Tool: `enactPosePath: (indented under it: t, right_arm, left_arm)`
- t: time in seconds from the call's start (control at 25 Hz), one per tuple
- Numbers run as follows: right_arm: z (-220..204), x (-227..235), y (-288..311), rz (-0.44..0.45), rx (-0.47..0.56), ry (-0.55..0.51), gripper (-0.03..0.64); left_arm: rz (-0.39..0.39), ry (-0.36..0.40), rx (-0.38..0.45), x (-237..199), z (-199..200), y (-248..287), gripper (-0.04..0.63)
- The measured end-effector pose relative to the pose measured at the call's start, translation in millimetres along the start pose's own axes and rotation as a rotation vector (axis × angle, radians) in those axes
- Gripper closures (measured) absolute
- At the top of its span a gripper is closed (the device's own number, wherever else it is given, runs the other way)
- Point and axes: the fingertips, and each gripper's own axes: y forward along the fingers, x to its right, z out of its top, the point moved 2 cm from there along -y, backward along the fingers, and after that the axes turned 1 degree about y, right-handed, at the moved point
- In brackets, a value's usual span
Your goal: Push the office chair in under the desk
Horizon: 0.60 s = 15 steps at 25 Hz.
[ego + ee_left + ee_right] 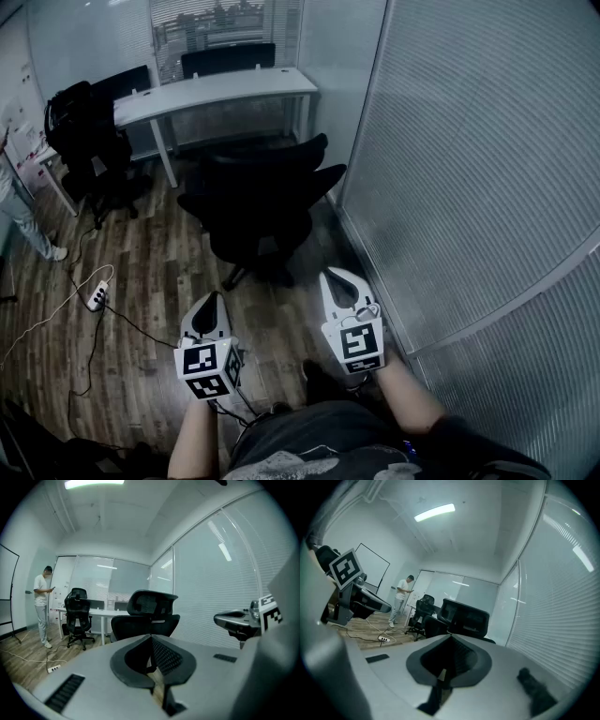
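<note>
Desk (216, 92) far, along window wall. Office chair (262, 202) mid-room, in front of desk and apart from it, its backrest on near side. Second chair (89, 141) at desk's left end; third chair (228, 58) behind desk. Person (19, 206) at far left edge. Power strip (97, 295) on floor, near left of office chair. Partition wall (469, 141) along right. Left gripper (214, 298) and right gripper (339, 275) side by side, near side of office chair, not touching it.

Head view: person (21, 220) cut off at left edge; office chair (267, 202) base mostly hidden under its seat.
</note>
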Motion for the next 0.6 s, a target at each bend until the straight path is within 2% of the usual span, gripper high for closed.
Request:
enactPosePath:
  t: [0.44, 0.6]
  right_arm:
    - [-6, -1, -12, -0.006, -0.008, 0.003, 0.595]
    - [-3, -12, -18, 0.055, 0.021, 0.049, 0.595]
  left_arm:
    - [-0.015, 0.007, 0.006, 7, -1, -6, 0.581]
    - [-0.011, 0.013, 0.013, 7, -2, -11, 0.581]
